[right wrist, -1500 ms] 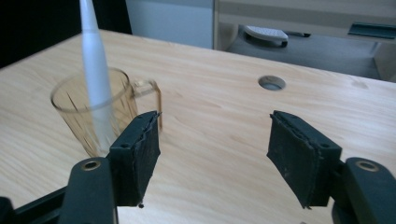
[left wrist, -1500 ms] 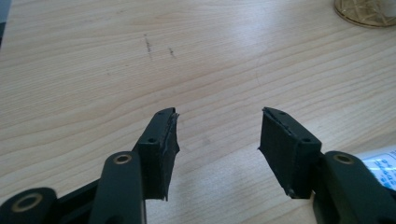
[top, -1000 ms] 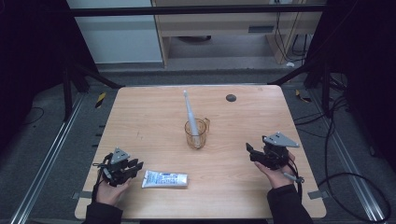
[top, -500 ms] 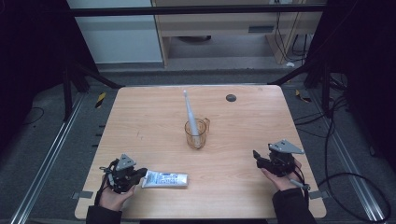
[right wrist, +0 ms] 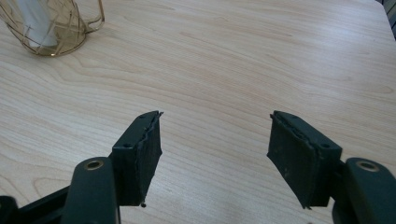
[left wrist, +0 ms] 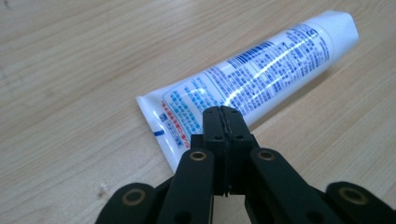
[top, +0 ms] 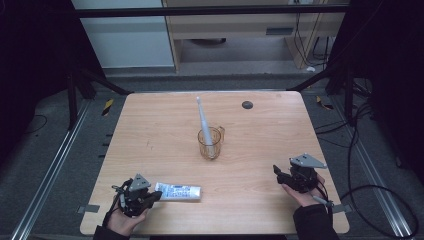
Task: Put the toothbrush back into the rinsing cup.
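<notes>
A white toothpaste tube [top: 178, 191] with blue print lies flat near the table's front left. My left gripper [top: 152, 196] rests by its left end. In the left gripper view the jaws of the left gripper [left wrist: 223, 114] are pressed together, and their tips stand over the crimped end of the tube [left wrist: 261, 79] with nothing between them. A clear amber cup [top: 210, 142] stands mid-table, and a white toothbrush [top: 202, 117] leans out of it. My right gripper [top: 277, 172] is at the front right. The right gripper [right wrist: 215, 154] is open over bare wood, with the cup [right wrist: 51, 28] off to its far left.
A small black disc [top: 247, 104] lies near the far edge of the wooden table [top: 150, 130]. Dark frame posts and cables surround the table. A hand holds each gripper close to the front edge.
Both grippers have come down toward the front edge. The left one has shifted right, up to the tube's end. The right one has drifted slightly right.
</notes>
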`<state>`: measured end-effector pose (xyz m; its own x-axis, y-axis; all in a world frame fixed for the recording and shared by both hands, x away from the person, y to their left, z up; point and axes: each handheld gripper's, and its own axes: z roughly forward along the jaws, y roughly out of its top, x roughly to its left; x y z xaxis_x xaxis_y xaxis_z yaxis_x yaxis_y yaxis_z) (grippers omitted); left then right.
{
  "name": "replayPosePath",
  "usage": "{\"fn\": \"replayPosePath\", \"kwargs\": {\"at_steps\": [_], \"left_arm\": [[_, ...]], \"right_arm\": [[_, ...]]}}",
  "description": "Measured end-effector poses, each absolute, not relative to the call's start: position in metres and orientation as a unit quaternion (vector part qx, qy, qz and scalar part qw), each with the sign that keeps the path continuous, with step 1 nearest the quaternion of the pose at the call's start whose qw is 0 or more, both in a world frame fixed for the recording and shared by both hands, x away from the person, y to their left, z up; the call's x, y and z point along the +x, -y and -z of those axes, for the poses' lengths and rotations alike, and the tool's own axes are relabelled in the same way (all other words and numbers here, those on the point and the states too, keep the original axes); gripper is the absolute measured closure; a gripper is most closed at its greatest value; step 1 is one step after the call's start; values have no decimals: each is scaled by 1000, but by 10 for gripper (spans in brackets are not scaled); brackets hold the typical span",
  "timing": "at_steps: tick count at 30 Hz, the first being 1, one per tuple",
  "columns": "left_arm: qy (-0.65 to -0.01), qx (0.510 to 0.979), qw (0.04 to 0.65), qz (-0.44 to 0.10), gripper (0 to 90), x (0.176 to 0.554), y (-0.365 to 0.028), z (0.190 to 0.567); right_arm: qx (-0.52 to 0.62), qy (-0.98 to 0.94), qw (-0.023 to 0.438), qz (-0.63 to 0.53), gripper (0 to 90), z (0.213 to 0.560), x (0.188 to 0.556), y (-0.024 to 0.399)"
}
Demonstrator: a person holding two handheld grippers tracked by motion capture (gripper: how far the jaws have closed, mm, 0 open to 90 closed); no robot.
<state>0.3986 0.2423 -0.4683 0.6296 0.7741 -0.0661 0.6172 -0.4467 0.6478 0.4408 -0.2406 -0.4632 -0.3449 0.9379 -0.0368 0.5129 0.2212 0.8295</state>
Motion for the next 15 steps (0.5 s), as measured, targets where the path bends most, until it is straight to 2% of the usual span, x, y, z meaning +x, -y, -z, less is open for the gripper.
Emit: {"fn": "replayPosePath", "kwargs": {"at_steps": [15], "left_arm": [[-411,853,301,-117,892,401,-234,477]], "right_arm": [[503,-729,280,-372,340,466,442,243]]}}
